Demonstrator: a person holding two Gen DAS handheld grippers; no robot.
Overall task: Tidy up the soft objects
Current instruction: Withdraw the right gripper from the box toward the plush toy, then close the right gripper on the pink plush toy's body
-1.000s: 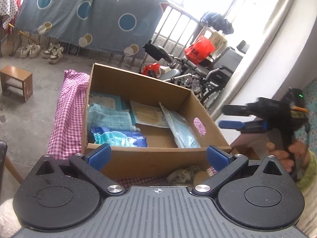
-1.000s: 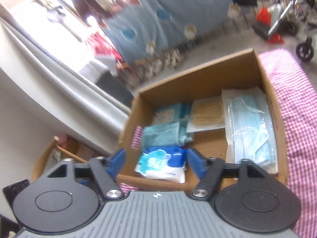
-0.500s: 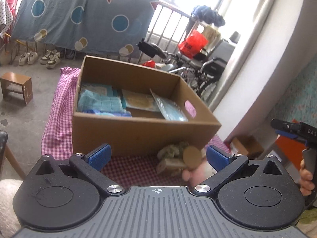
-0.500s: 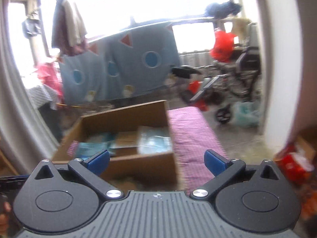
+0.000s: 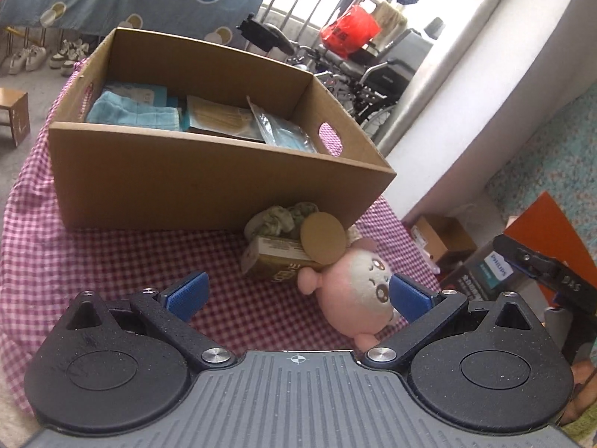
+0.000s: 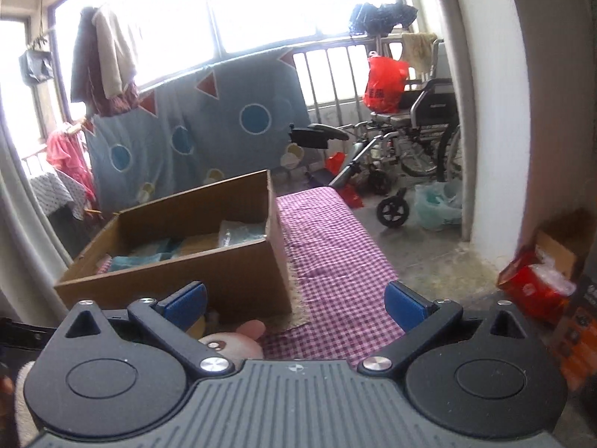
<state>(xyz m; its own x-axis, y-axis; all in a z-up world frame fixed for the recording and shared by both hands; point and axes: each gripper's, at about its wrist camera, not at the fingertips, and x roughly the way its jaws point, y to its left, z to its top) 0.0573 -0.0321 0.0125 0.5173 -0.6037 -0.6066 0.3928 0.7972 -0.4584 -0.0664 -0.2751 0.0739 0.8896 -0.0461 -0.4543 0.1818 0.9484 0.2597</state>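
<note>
From the left wrist view: the left gripper [image 5: 296, 295] hangs low over the checked cloth [image 5: 123, 261], its blue pads spread wide, nothing pressed between them. A pink plush toy [image 5: 360, 295] lies on the cloth, face up, in the right half of the gap; its head is just beside the right pad, but I cannot tell if they touch. Behind the toy sits a small brown-gold packet [image 5: 278, 261] w/ a round tan disc [image 5: 322, 239] leaning on it, and a greenish rolled cloth [image 5: 283, 218] on top, all close against the front wall of the cardboard box [image 5: 209, 186]. Inside the box: a light blue towel [image 5: 132, 114], a tan flat pack [image 5: 218, 117] and a clear bag of blue masks [image 5: 283, 134] standing tilted at the right side. At the far right edge the other gripper is seen only in part (black arm, over boxes on the floor).

From the right wrist view: the right gripper [image 6: 294, 300] has just been opening and now stands at full spread, empty, approx. over the cloth to the right of the box [image 6: 179, 272]. The plush toy [image 6: 238, 339] peeks out low at the left, behind the left finger, next to the box corner. Further back a wheelchair [image 6: 414, 138] and a red bag [image 6: 384, 84] by the window railing.
</note>
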